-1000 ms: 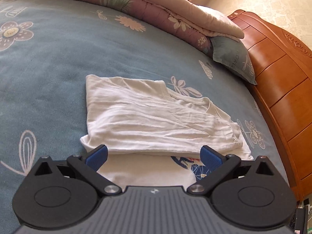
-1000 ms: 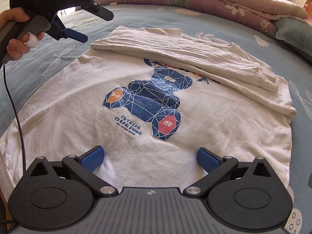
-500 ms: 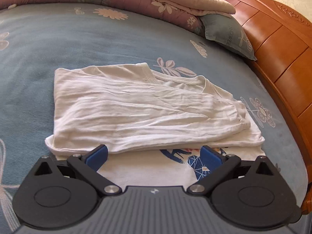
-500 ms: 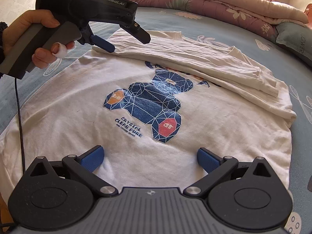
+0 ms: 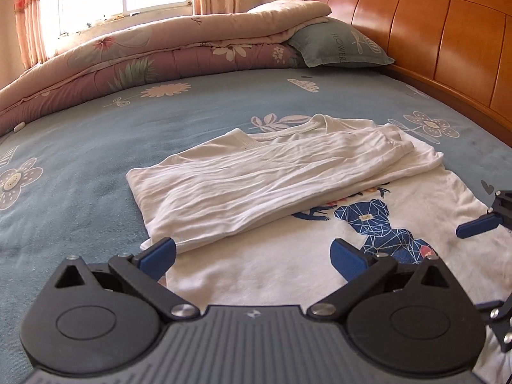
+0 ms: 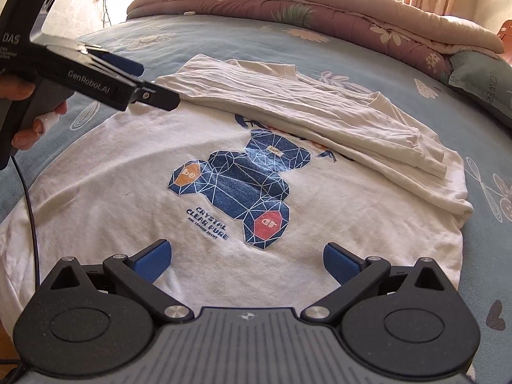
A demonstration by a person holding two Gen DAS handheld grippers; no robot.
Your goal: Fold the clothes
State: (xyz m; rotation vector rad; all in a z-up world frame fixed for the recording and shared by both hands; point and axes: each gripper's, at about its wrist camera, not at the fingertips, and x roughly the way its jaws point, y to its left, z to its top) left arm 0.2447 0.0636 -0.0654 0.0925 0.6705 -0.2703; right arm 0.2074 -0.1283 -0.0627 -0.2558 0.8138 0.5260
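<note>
1. Left wrist view: white T-shirt (image 5: pixel 288 265) spread on the blue bed (image 5: pixel 96 147), upper part folded down into a wrinkled band above the blue bear print (image 5: pixel 380 227), near the headboard-side edge. Left gripper (image 5: pixel 252 252) spread apart, empty, at the fold's corner.
2. Right wrist view: T-shirt (image 6: pixel 128 172) flat, lightly creased. Right gripper (image 6: pixel 246 256) spread apart, empty, over the hem.

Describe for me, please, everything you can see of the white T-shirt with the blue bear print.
The white cotton-looking T-shirt with a blue geometric bear print lies face up on the blue flowered bedsheet. Its far side is folded over in a wrinkled band that covers the top of the print. "CRYSTAL CLEAR PURE" reads below the bear. Both open tongs hover near it; neither grips it.
</note>
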